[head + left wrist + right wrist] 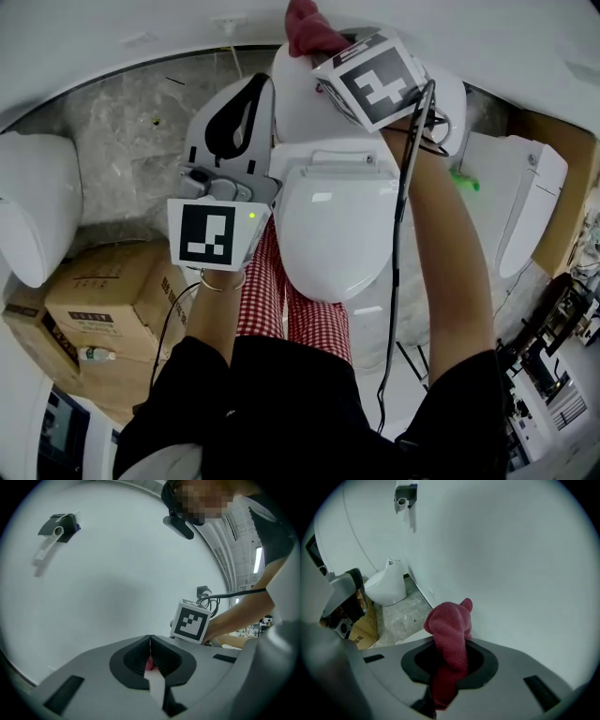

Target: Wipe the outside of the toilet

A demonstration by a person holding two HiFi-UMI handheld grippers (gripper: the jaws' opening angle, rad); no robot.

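A white toilet [333,225] with its lid down stands in front of me, its tank [298,108] against the white wall. My right gripper [323,56] reaches over the tank top, shut on a red cloth [309,28] that bunches up by the wall. In the right gripper view the red cloth [449,634] fills the jaws and sticks out toward the wall. My left gripper [251,94] hovers left of the tank, jaws pressed together with nothing held. In the left gripper view the left gripper [150,654] points at the bare wall, the right gripper's marker cube [190,620] beside it.
Another white toilet [33,211] stands at the left and one more [520,202] at the right. Cardboard boxes [112,300] sit on the grey stone floor at lower left. A black cable [403,216] hangs from the right gripper. A small fixture [58,527] is on the wall.
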